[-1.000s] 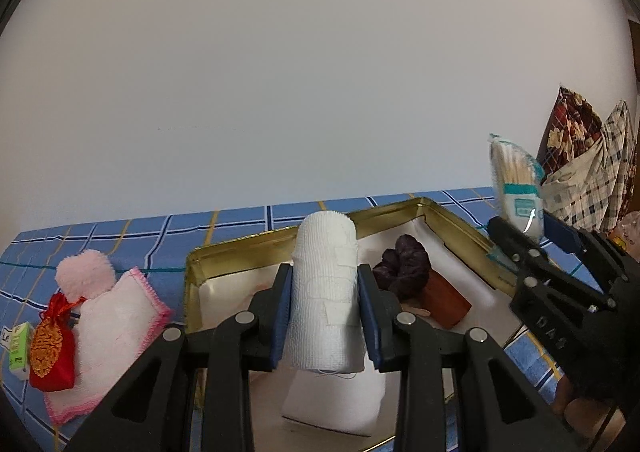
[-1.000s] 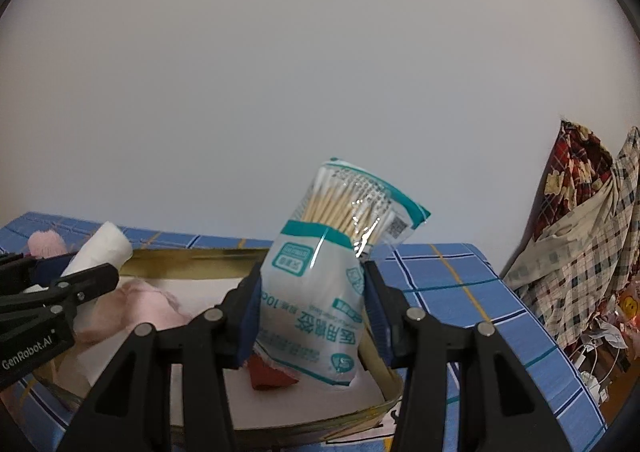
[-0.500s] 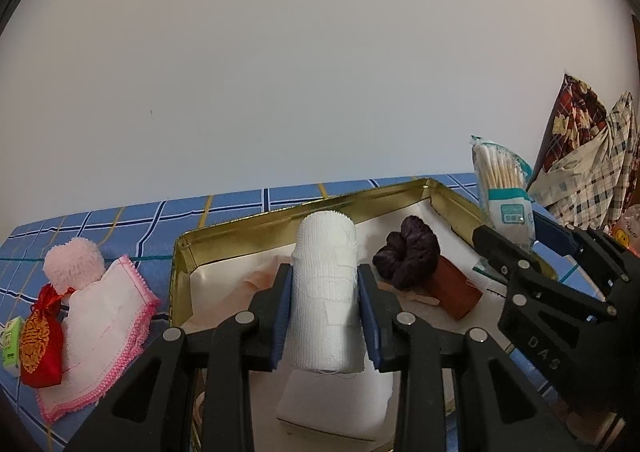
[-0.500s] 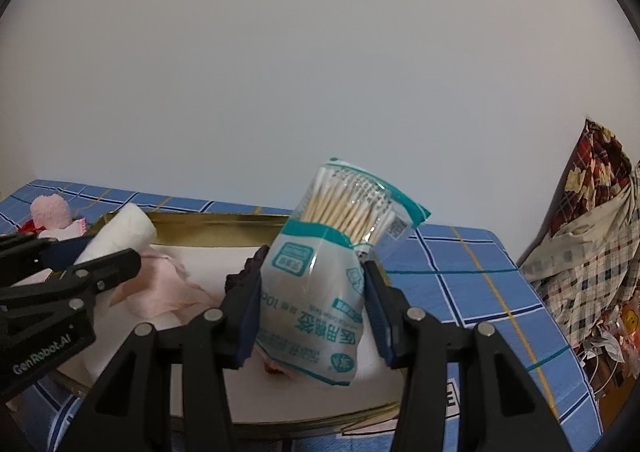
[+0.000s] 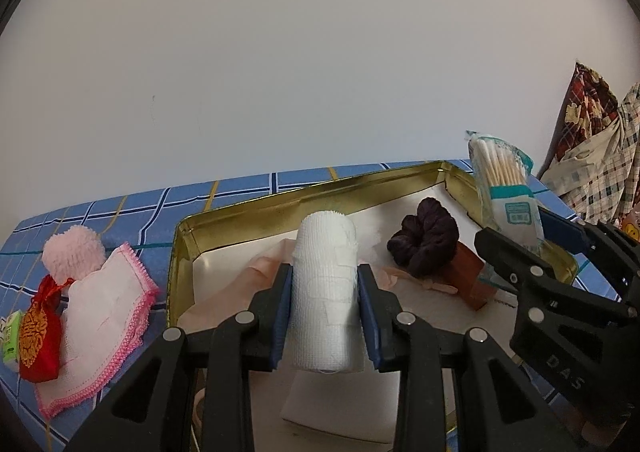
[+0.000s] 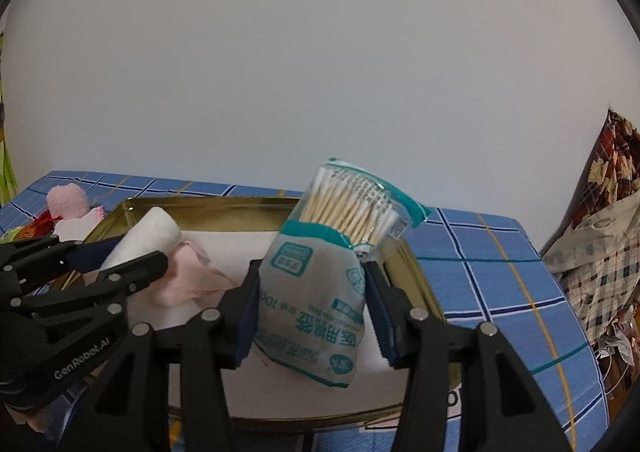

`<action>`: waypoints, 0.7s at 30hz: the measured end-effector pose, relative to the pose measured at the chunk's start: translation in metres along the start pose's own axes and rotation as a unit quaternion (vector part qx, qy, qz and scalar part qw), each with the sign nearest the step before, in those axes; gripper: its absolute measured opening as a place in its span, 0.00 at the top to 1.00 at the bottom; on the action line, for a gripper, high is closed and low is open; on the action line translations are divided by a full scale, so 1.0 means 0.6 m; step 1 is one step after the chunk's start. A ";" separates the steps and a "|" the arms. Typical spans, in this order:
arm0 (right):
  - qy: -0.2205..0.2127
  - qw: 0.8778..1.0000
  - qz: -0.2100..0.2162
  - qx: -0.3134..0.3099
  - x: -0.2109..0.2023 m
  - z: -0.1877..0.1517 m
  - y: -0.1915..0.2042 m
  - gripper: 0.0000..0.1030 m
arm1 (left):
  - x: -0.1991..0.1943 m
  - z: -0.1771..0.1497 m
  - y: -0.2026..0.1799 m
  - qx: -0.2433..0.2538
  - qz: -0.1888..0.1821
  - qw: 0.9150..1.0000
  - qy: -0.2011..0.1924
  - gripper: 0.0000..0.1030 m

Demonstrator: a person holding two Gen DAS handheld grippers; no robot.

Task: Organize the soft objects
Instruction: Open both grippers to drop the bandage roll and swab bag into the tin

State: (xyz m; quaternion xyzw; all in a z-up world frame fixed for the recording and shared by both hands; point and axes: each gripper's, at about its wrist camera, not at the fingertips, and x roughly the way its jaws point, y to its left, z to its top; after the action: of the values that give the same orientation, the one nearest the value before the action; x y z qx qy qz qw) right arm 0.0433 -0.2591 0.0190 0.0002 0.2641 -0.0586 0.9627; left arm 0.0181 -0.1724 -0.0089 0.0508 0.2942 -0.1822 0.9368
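A white gauze roll stands upright with my left gripper shut on it, above the middle of the gold tin. My right gripper holds a bag of cotton swabs over the tin's right end. Its jaws are opening, and the bag still fills the gap and touches both pads. In the left wrist view the bag and right gripper show at the tin's right rim. Inside the tin lie a dark purple scrunchie, a brown block and a pale pink cloth.
Left of the tin, on the blue checked tablecloth, lie a pink-edged cloth, a pink pompom, a red pouch and a small green packet. Plaid fabric hangs at the far right. A white wall stands behind.
Both grippers have tipped downward, so more of the tin shows. The right jaws stand slightly wider around the swab bag. The gauze roll stays gripped as before.
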 end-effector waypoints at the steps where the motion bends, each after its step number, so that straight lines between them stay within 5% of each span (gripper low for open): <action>1: 0.001 1.000 0.004 0.001 -0.001 0.000 0.000 0.43 | 0.002 0.001 -0.001 -0.001 0.002 1.000 0.000 0.67; 5: -0.013 1.000 0.003 0.001 -0.012 -0.003 0.003 0.17 | 0.002 0.004 -0.001 -0.009 -0.002 1.000 0.002 0.63; 6: -0.020 1.000 0.000 0.003 -0.017 -0.002 0.003 0.09 | 0.002 0.004 0.000 -0.011 -0.002 1.000 0.001 0.53; 9: -0.044 0.999 -0.016 0.016 -0.032 -0.001 -0.003 0.07 | -0.012 0.005 0.007 -0.024 0.018 0.999 -0.016 0.24; 14: -0.062 0.997 -0.028 0.047 -0.047 0.000 -0.023 0.00 | -0.039 0.010 0.013 -0.030 0.030 0.997 -0.057 0.22; 21: -0.083 0.994 -0.033 0.065 -0.055 -0.002 -0.032 0.00 | -0.048 0.003 0.024 -0.023 0.042 0.997 -0.063 0.21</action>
State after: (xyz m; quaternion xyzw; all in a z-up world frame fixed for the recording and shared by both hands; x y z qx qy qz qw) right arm 0.0123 -0.2741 0.0355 0.0495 0.1785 -0.1075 0.9768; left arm 0.0025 -0.1505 0.0090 0.0302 0.2366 -0.1389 0.9612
